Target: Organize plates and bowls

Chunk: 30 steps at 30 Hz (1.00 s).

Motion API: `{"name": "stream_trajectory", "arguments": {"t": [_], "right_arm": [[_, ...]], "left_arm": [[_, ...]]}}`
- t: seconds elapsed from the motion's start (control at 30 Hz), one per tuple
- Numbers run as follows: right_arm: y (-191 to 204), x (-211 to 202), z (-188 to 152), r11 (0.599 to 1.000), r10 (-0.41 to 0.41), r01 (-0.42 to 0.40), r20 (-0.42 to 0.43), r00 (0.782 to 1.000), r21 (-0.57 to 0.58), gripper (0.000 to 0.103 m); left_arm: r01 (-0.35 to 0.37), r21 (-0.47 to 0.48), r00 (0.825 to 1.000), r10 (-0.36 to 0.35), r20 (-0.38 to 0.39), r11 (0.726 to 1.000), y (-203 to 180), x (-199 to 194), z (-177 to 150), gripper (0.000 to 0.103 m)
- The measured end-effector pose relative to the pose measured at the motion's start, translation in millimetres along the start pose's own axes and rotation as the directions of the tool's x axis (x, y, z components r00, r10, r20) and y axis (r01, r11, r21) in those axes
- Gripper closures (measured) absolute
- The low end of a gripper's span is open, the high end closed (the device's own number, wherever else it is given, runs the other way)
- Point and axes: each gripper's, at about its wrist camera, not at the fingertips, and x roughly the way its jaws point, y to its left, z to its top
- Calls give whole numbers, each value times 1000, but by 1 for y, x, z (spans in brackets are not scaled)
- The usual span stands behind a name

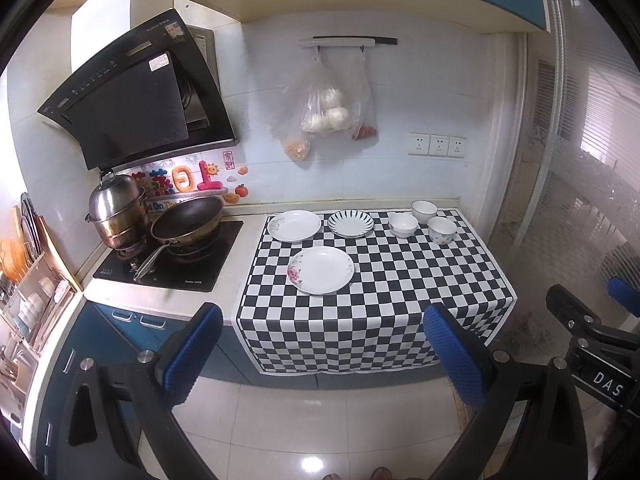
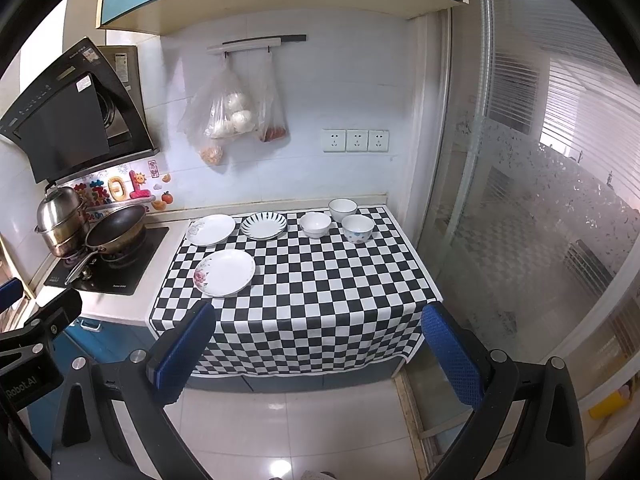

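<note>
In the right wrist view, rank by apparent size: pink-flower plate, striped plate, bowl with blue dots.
1. pink-flower plate, though it sits nearest the camera
2. striped plate
3. bowl with blue dots

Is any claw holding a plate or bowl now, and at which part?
Nothing is held. The left claw and the right claw are both open and empty, away from the plates and bowls on the checkered cloth.

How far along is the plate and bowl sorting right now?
Nothing looks done. Three plates lie apart: pink-flower plate, white plate, striped plate. Three bowls stand separately at the back right. Left gripper and right gripper are open and empty, short of the counter. All stacking remains.
</note>
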Motion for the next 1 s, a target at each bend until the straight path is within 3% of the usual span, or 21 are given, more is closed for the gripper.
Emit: {"name": "stream_trajectory", "arguments": {"t": [1.0], "right_arm": [[-4,-11,-5,1000,1,-1,19,1000,3,0]], "left_arm": [[-4,-8,1000,4,12,1000,2,-6,-2,0]]}}
